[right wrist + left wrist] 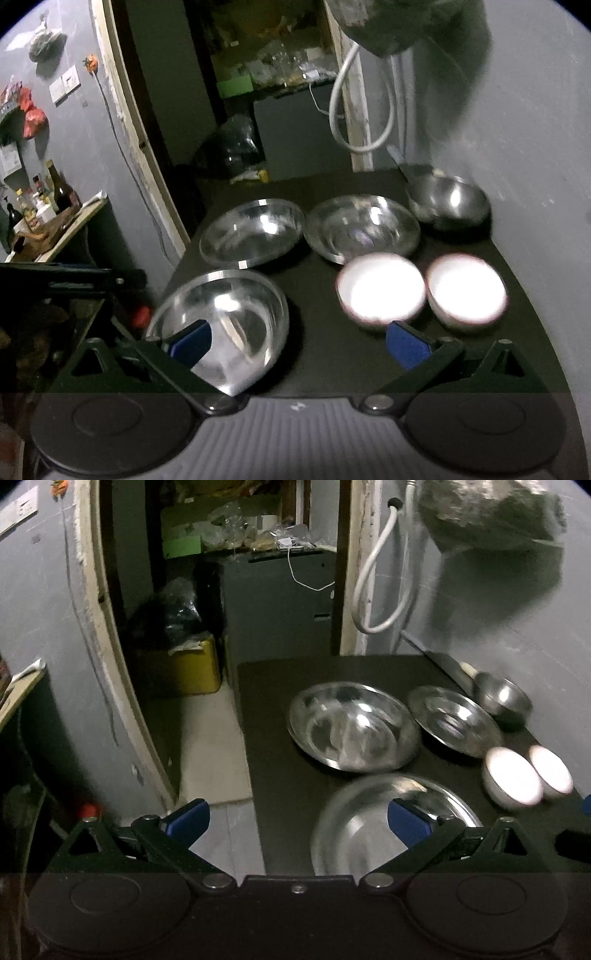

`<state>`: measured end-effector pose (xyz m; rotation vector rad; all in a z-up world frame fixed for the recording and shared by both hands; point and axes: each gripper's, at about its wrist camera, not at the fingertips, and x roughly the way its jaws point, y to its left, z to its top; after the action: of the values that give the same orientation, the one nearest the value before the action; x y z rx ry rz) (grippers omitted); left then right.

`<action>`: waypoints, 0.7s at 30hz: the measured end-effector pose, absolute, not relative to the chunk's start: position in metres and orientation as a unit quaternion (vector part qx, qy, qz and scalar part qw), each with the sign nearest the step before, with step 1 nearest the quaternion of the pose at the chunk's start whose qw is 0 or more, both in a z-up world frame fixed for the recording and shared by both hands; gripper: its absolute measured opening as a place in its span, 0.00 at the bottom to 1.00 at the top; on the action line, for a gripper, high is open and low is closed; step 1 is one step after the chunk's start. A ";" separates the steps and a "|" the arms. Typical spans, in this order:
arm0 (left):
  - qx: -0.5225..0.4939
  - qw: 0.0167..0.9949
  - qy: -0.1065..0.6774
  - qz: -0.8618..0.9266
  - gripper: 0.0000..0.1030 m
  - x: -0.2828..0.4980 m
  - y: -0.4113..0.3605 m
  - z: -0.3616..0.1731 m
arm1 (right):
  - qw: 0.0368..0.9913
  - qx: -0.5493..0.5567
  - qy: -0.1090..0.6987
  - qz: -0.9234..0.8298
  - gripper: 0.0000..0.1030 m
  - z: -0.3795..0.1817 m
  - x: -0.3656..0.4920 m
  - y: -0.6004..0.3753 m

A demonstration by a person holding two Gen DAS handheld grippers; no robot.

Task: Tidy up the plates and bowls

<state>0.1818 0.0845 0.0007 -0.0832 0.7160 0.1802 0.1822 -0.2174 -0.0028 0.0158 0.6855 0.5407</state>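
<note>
On a black table (325, 350) lie three steel plates, a small steel bowl and two white bowls. The nearest steel plate (221, 317) (373, 823) lies at the front left. Two more steel plates (255, 232) (362, 229) lie behind it, also in the left wrist view (351, 727) (454, 720). The steel bowl (447, 203) (502, 698) stands at the back right. The white bowls (380, 288) (467, 291) stand side by side at the front right. My left gripper (297, 818) is open over the table's left edge. My right gripper (299, 341) is open above the table's front.
A wall runs along the table's right side, with a white hose (376, 587) hanging at the back. A doorway behind the table leads to a dark cabinet (277, 605) and a yellow bin (192, 668). A shelf with bottles (44, 206) stands at the left.
</note>
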 end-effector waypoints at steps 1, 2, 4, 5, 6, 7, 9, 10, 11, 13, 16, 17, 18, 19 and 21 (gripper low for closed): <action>-0.041 0.933 0.347 0.084 0.99 0.195 0.093 0.001 | 0.907 0.008 0.327 0.264 1.00 0.000 0.189 -0.211; -0.040 0.934 0.345 0.082 0.99 0.205 0.100 0.001 | 0.908 0.007 0.323 0.265 1.00 0.001 0.198 -0.203; -0.034 0.934 0.348 0.078 0.99 0.227 0.109 0.000 | 0.910 0.004 0.324 0.259 1.00 0.002 0.214 -0.188; -0.027 0.933 0.352 0.074 0.99 0.238 0.113 0.000 | 0.909 0.005 0.327 0.258 1.00 0.002 0.223 -0.179; -0.022 0.932 0.356 0.068 0.99 0.247 0.117 -0.001 | 0.908 0.008 0.328 0.260 1.00 0.001 0.230 -0.172; -0.021 0.932 0.357 0.063 0.99 0.256 0.121 -0.002 | 0.908 0.009 0.329 0.260 1.00 -0.001 0.237 -0.166; -0.023 0.931 0.360 0.055 0.99 0.270 0.128 -0.008 | 0.906 0.007 0.335 0.258 1.00 -0.007 0.251 -0.151; -0.024 0.930 0.364 0.049 0.99 0.279 0.131 -0.011 | 0.906 0.007 0.338 0.255 1.00 -0.011 0.257 -0.145; -0.024 0.928 0.369 0.044 0.99 0.286 0.134 -0.015 | 0.905 0.009 0.343 0.251 0.99 -0.015 0.263 -0.139; -0.021 0.925 0.378 0.036 0.99 0.300 0.137 -0.021 | 0.903 0.019 0.352 0.246 0.97 -0.022 0.272 -0.131; -0.015 0.920 0.391 0.026 0.99 0.313 0.140 -0.030 | 0.903 0.040 0.361 0.230 0.97 -0.033 0.285 -0.125; -0.014 0.919 0.393 0.023 0.99 0.316 0.141 -0.032 | 0.902 0.052 0.364 0.226 0.97 -0.036 0.289 -0.123; -0.013 0.919 0.394 0.021 0.98 0.319 0.141 -0.035 | 0.901 0.065 0.367 0.222 0.96 -0.039 0.294 -0.123; -0.011 0.918 0.395 0.018 0.97 0.322 0.141 -0.037 | 0.901 0.072 0.368 0.218 0.95 -0.042 0.296 -0.121; -0.009 0.918 0.397 0.013 0.94 0.327 0.141 -0.040 | 0.902 0.078 0.369 0.212 0.91 -0.045 0.300 -0.120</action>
<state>0.3274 0.1413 -0.0398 -0.0183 0.8159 0.0273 0.3000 -0.1198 -0.0455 0.1620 0.7625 0.4381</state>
